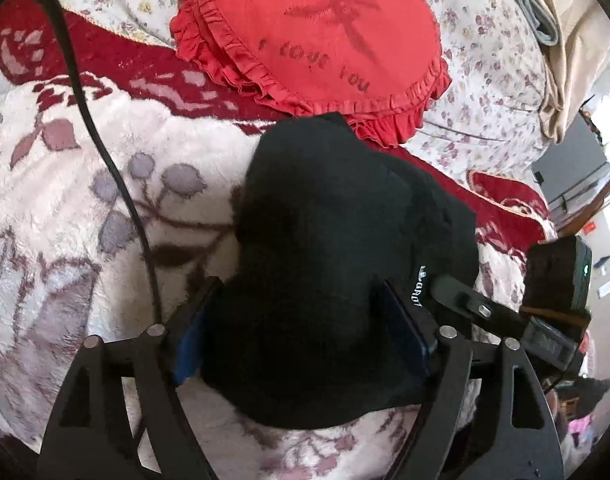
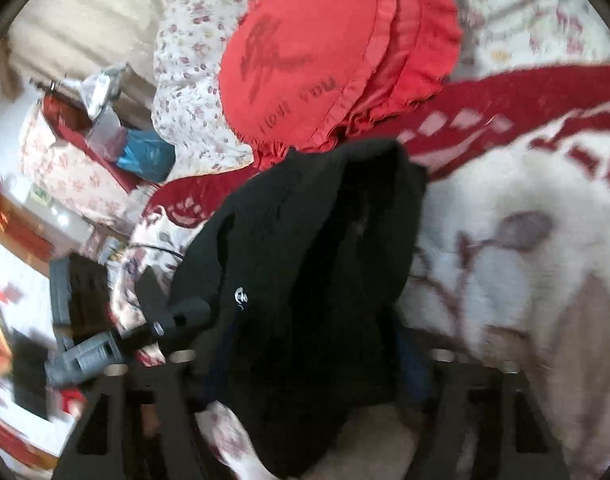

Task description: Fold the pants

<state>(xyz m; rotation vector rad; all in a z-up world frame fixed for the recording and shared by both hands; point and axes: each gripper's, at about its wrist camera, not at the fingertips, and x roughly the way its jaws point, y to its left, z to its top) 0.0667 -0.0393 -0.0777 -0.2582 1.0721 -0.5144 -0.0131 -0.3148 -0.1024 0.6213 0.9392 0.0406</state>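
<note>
The black pants (image 1: 337, 248) are bunched into a thick folded bundle on a white and red fleece blanket (image 1: 85, 184). My left gripper (image 1: 305, 320) is shut on the near end of the bundle, blue pads pressing both sides. My right gripper (image 2: 309, 352) is shut on the pants (image 2: 305, 260) too; the cloth fills its jaws and hangs below. The right gripper's finger shows at the right of the left wrist view (image 1: 465, 296), and the left gripper's finger shows at the left of the right wrist view (image 2: 161, 300). The right wrist view is blurred.
A round red frilled cushion (image 1: 317, 36) lies just beyond the pants, on a floral quilt (image 1: 485, 60). A black cable (image 1: 105, 152) runs across the blanket at left. Beige curtain (image 1: 577, 40) at the far right. Bags and clutter (image 2: 117, 140) lie past the bed edge.
</note>
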